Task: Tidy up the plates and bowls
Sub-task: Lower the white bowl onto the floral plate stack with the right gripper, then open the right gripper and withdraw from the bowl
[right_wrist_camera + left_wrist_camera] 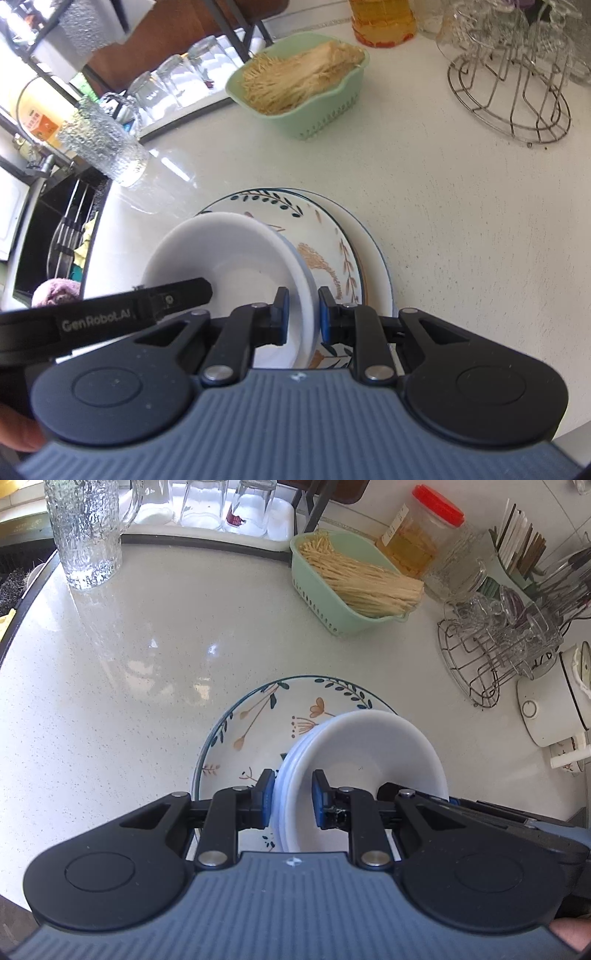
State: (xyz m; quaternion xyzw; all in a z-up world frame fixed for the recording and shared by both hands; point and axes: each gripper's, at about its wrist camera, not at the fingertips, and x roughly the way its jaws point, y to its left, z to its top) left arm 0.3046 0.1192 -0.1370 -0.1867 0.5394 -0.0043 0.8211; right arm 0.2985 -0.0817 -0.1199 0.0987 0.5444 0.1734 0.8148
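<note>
A stack of white bowls (pixel 369 746) sits over a floral plate (pixel 255 716) on the white counter. My left gripper (pixel 293 797) is shut on the stack's left rim. My right gripper (pixel 303 314) is shut on the same stack's (pixel 221 254) right rim. In the right wrist view the floral plate (pixel 328 236) lies on another white plate (pixel 380 273) with a blue rim. The left gripper's black finger (pixel 173 295) crosses the bowl in the right wrist view.
A green basket of dry noodles (pixel 347 579) stands behind the plates. A textured glass pitcher (pixel 86 531) is at the far left, upturned glasses (pixel 225 506) on a tray behind. A wire rack with glass cups (pixel 495 638) and an oil jar (pixel 421 535) stand right.
</note>
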